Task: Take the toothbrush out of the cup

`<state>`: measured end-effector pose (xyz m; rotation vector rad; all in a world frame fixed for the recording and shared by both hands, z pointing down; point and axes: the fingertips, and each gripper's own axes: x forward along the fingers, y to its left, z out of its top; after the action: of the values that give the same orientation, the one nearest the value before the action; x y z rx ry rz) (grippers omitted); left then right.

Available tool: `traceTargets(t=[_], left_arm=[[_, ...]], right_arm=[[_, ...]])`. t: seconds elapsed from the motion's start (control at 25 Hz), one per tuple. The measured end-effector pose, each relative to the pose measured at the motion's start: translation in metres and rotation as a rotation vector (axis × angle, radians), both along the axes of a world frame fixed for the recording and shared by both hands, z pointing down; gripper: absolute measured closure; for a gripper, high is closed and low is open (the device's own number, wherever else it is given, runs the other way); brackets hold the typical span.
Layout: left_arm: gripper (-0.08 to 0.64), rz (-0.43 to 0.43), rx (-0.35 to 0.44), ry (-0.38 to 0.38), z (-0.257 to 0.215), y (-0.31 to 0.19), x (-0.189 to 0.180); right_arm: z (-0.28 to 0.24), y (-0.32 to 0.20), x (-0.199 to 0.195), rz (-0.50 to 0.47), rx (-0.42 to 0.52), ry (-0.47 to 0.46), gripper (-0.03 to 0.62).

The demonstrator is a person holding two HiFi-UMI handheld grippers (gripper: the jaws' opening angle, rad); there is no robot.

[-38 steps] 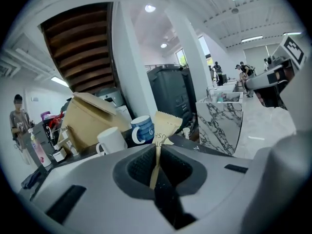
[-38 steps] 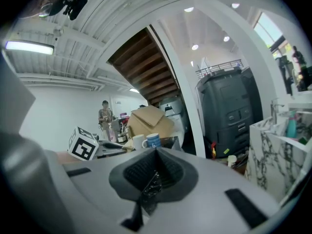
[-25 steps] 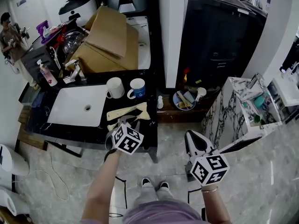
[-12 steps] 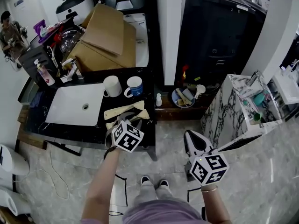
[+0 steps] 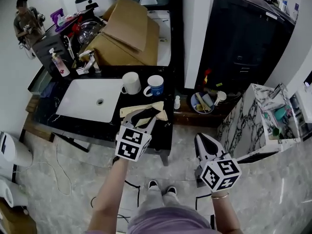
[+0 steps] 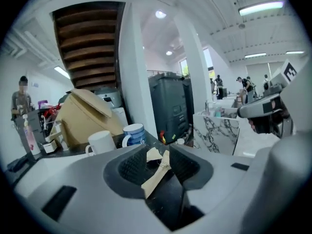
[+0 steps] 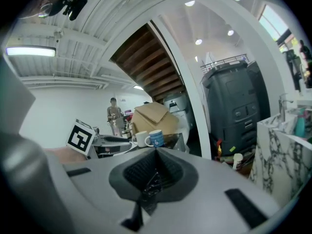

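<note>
White mug [image 5: 130,83], blue mug [image 5: 156,86] and tan paper pieces [image 5: 146,112] crowd the counter [image 5: 78,126] — left gripper [image 5: 145,120], jaws just spreading and empty, hangs higher than before; right gripper [image 7: 156,172] pressed together.

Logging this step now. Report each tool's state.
Left tool: open, jaws have just been opening, nothing held between them.
Right tool: closed, empty.

The left gripper [image 6: 159,154] fills the bottom of the frame, its jaws apart and just now opening wider. A tan paper strip [image 6: 155,177] lies on the black counter [image 6: 163,201] in the gap, and neither pad presses on it. Left of centre stand 2 mugs, a white mug [image 6: 101,141] and a blue mug [image 6: 134,133], in front of a cardboard box [image 6: 85,113].
</note>
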<state>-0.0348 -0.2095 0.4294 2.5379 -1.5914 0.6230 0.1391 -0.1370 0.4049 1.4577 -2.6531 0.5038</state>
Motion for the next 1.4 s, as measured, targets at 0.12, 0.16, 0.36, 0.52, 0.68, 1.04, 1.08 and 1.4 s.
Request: traceTargets(t=[0.12,0.16,0.36,0.52,0.68,1.04,1.08,1.4], left_arm=[[0.419,-0.063,0.028,0.065,-0.010,0.011,-0.019],[0.420,-0.083,0.035,0.077,-0.012,0.015,-0.026],[0.446,-0.188,0.064,0.121,-0.018,0.038,-0.060],[0.479,-0.265,0.075,0.150,-0.018,0.059,-0.082],[0.506,-0.338,0.093,0.177,-0.018,0.077,-0.101],[0.557,-0.441,0.122,0.216,-0.020,0.107,-0.129],[0.558,-0.448,0.125,0.220,-0.020,0.110,-0.131],[0.560,-0.482,0.139,0.258,-0.022,0.124,-0.136]], right_arm=[[-0.001,-0.002,-0.016,-0.044,0.004,0.000,0.589],[-0.002,-0.002,-0.021,-0.058,0.006,0.000,0.590],[-0.005,-0.001,-0.044,-0.120,0.014,0.000,0.591],[-0.008,0.002,-0.059,-0.162,0.019,-0.003,0.591],[-0.010,0.006,-0.067,-0.190,0.026,-0.005,0.589],[-0.012,0.013,-0.074,-0.218,0.030,-0.002,0.591],[-0.012,0.013,-0.074,-0.218,0.032,-0.001,0.591],[-0.016,0.016,-0.072,-0.237,0.042,0.001,0.591]])
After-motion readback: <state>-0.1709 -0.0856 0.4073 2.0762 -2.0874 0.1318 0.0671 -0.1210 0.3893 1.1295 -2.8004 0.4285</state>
